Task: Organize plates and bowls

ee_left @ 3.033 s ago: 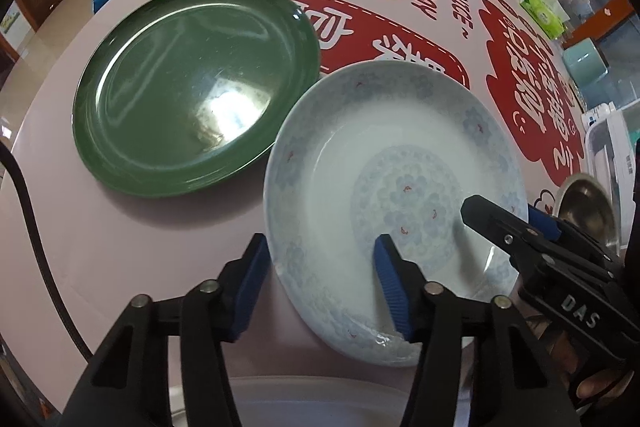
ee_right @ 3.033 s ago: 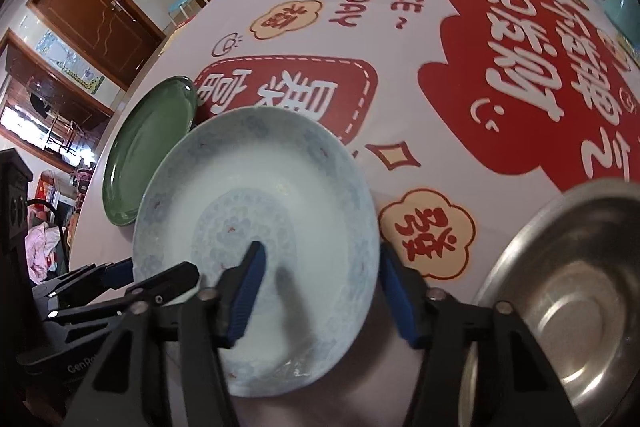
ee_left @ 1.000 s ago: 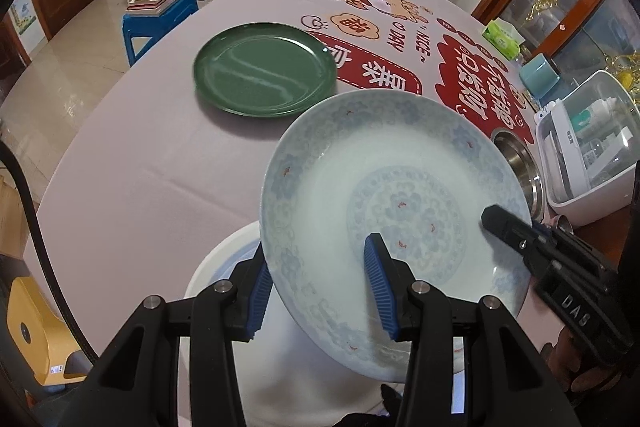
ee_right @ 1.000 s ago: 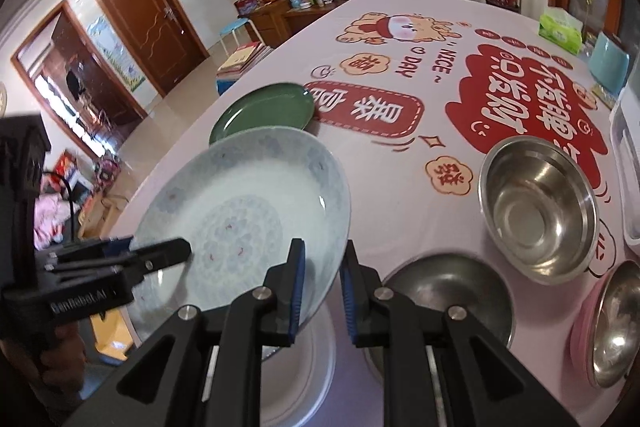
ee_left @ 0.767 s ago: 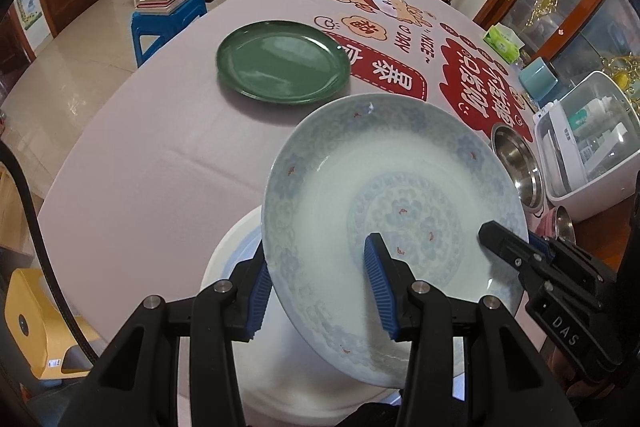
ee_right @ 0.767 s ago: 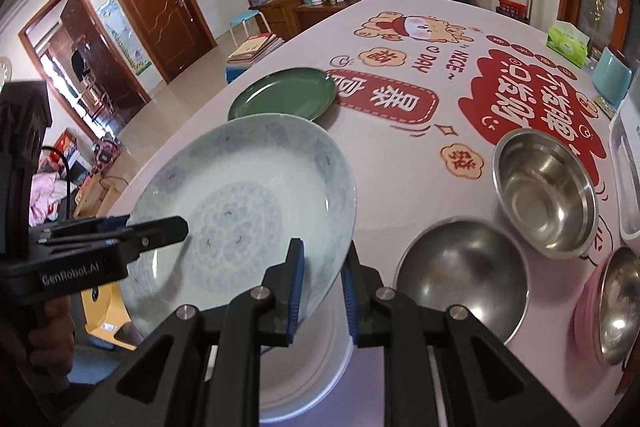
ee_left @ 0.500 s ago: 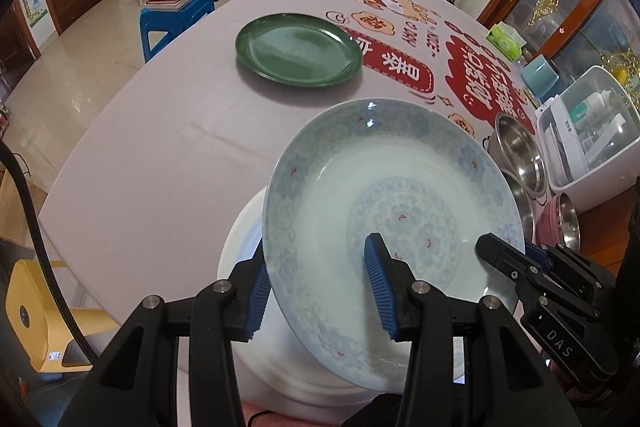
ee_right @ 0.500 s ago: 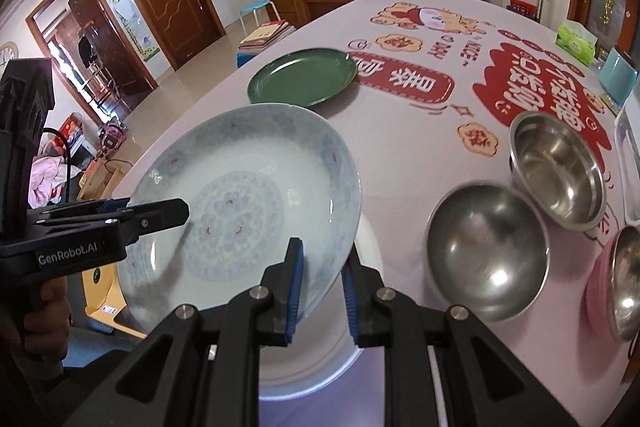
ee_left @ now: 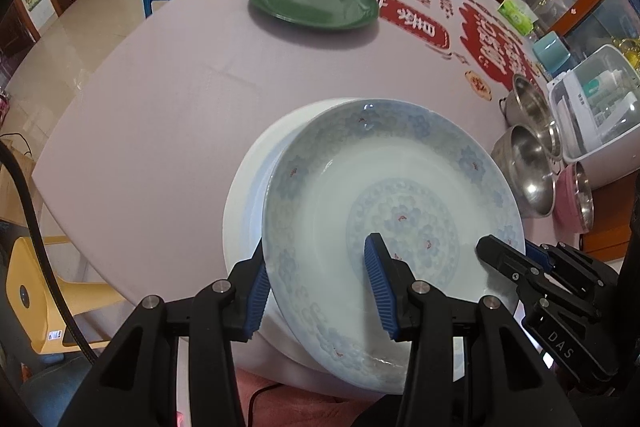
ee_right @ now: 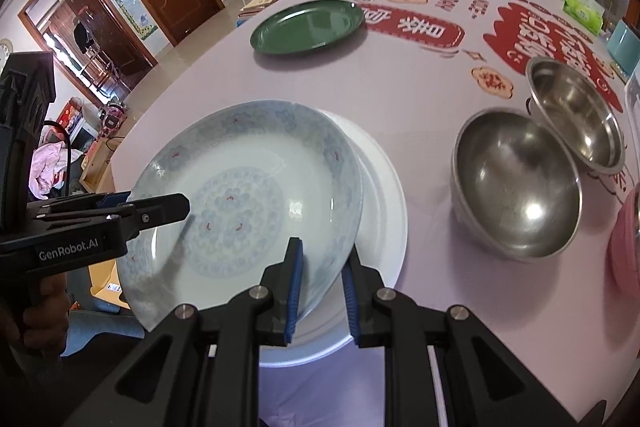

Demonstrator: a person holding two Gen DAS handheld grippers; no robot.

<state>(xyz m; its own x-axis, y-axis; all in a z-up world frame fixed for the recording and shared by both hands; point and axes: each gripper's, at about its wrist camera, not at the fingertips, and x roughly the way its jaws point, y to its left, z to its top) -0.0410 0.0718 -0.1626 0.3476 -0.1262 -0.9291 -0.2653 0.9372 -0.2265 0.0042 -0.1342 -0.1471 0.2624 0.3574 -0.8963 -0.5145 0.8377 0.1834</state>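
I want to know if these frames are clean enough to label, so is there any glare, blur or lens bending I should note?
Left wrist view: sharp, strong fisheye bending, dark corners, soft window reflections on the green plate. Right wrist view: also sharp, a small bright glint on the patterned plate and hot spots inside the nearer steel bowl; the table edge curves heavily.

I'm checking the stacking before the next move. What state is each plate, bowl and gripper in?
Patterned plate: held tilted over the white plate.
White plate: flat on the table, underneath.
Green plate: flat, apart, empty.
Steel bowls: upright, empty.
Left gripper: gripping the patterned plate's rim.
Right gripper: gripping its rim.
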